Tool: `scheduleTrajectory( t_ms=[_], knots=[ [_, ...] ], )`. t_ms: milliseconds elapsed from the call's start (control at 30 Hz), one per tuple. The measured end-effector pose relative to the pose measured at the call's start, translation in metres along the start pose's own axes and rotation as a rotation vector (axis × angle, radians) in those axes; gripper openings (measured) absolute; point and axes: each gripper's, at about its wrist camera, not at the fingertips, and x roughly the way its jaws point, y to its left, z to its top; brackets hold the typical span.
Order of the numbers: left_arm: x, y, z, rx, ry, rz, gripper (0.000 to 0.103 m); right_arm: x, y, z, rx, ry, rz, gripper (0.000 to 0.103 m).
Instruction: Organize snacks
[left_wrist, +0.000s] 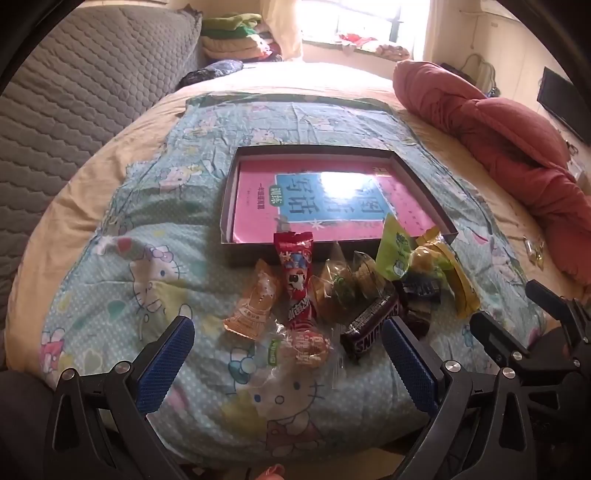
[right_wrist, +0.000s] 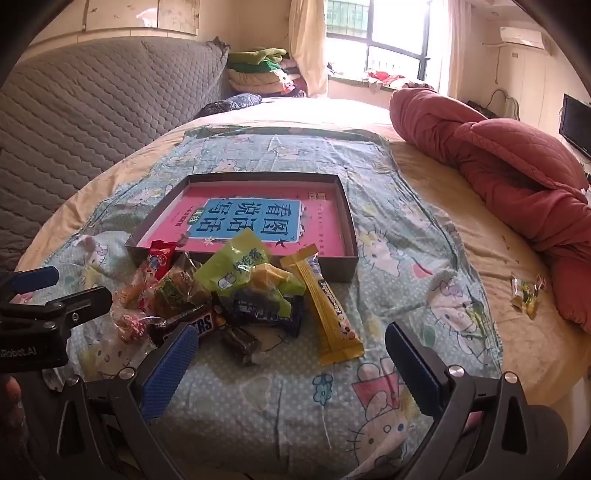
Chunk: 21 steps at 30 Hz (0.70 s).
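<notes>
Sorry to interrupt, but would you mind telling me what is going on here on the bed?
A person is about to sort a pile of snacks on a Hello Kitty sheet. Both tools are wide open and empty: the left hand-held gripper hovers over a clear-wrapped candy, beside a Snickers bar, and the right hand-held gripper sits near a long yellow packet. Behind the pile lies a shallow box holding only a pink book. One snack lies apart by the red quilt.
</notes>
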Motion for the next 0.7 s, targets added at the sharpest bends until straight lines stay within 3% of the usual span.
scheduleTrajectory(
  t_ms=[133, 233, 700],
  knots=[
    [-0.003, -0.005, -0.005, 0.000, 0.007, -0.003, 0.101, -0.007, -0.004, -0.006, 0.023, -0.068, 0.009, 0.102],
    [-0.002, -0.004, -0.002, -0.007, 0.029, -0.002, 0.101, -0.002, -0.007, -0.002, 0.026, -0.003, 0.010, 0.102],
    [-0.001, -0.004, 0.000, 0.007, 0.041, -0.011, 0.101, 0.000, -0.009, 0.000, 0.037, 0.017, 0.021, 0.102]
  ],
)
